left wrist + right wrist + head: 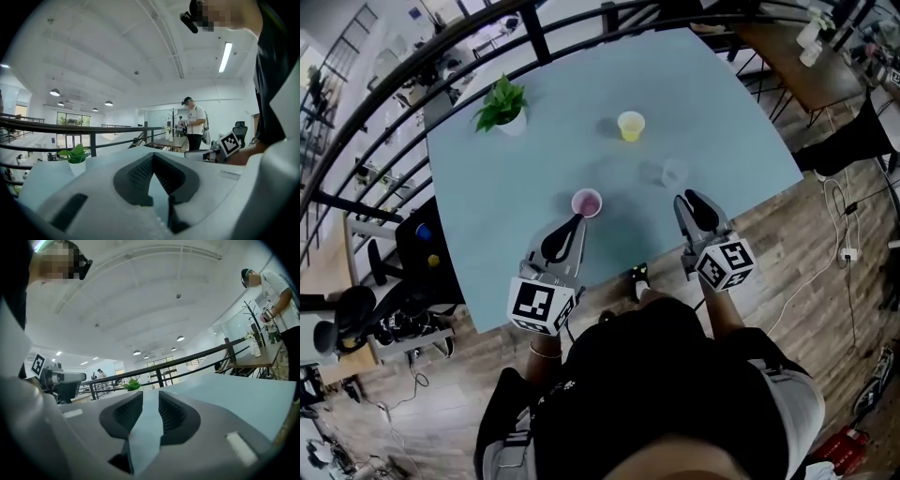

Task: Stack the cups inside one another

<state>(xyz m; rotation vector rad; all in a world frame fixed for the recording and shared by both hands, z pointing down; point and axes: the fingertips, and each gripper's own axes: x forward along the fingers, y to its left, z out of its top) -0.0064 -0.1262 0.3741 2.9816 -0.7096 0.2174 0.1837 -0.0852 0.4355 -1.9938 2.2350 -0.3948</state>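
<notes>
Three cups stand apart on the light blue table (pixel 487 187) in the head view. The pink cup (pixel 587 202) is nearest, the clear cup (pixel 674 172) is to its right, and the yellow cup (pixel 630 126) is farther back. My left gripper (pixel 577 221) points at the pink cup from just short of it, its jaws (pixel 153 157) meeting at the tips with nothing in them. My right gripper (pixel 685 199) sits just below the clear cup. Its jaws (pixel 151 399) stand a little apart and hold nothing. No cup shows in either gripper view.
A small potted plant (pixel 502 108) stands at the table's far left corner. A black railing (pixel 412 66) runs behind the table. A wooden desk (pixel 797 56) is at the back right. Another person (pixel 194 123) stands beyond it.
</notes>
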